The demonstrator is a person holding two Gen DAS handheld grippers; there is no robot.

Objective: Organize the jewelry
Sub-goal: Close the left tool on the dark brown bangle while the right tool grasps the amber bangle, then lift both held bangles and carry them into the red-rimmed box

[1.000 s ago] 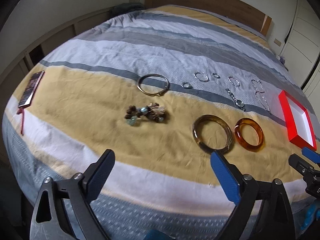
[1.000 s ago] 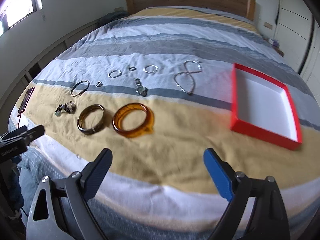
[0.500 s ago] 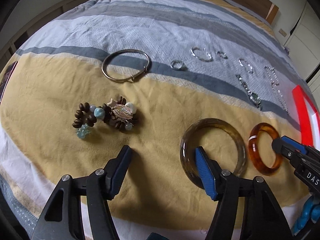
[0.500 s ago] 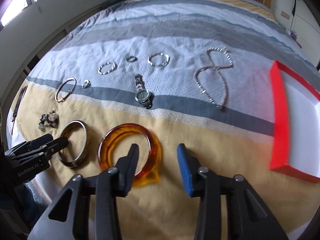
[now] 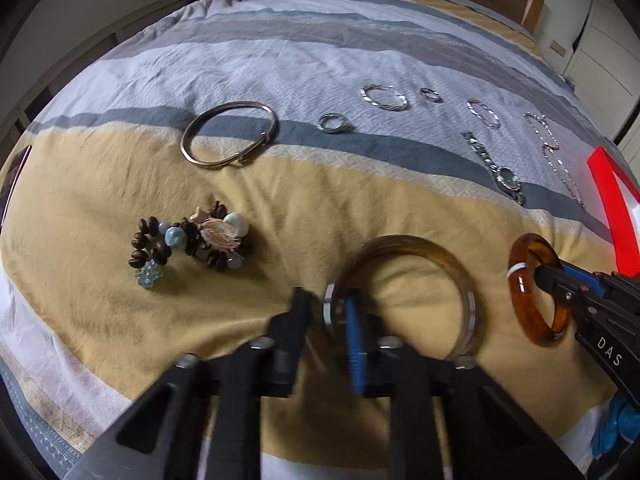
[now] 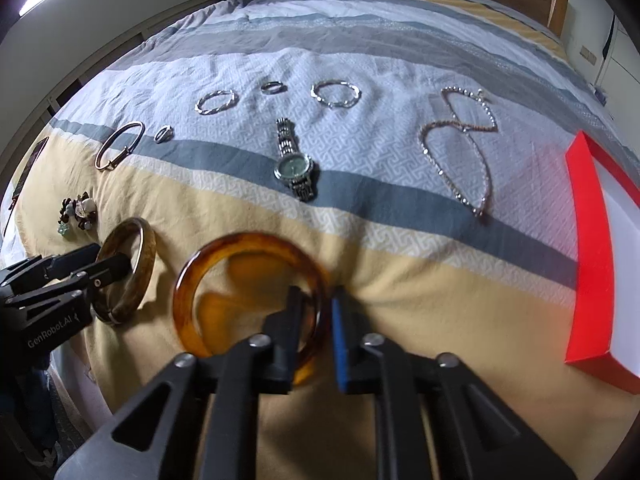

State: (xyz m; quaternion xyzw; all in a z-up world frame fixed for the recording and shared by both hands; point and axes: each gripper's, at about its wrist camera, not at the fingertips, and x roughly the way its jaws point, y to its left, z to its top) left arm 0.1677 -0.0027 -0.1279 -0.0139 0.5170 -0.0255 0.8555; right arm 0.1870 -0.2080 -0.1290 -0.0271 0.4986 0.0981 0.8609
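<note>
A dark brown bangle lies on the yellow stripe of the bedspread. My left gripper is closing, and its black and blue fingers pinch the bangle's near-left rim. Just to its right lies an amber bangle. My right gripper is closing too, with that bangle's near-right rim clamped between its fingers. Each gripper also shows in the other's view: the right gripper on the amber bangle, the left gripper on the brown bangle. A red box with a white inside stands at the right.
Farther back on the bed lie a silver watch, a chain necklace, a thin metal bangle, several small silver rings and a bead bracelet. A dark flat object lies near the bed's left edge.
Both grippers came down and forward onto the bangles. Their jaws went from wide open to closed around the rims, left on the brown bangle, right on the amber one.
</note>
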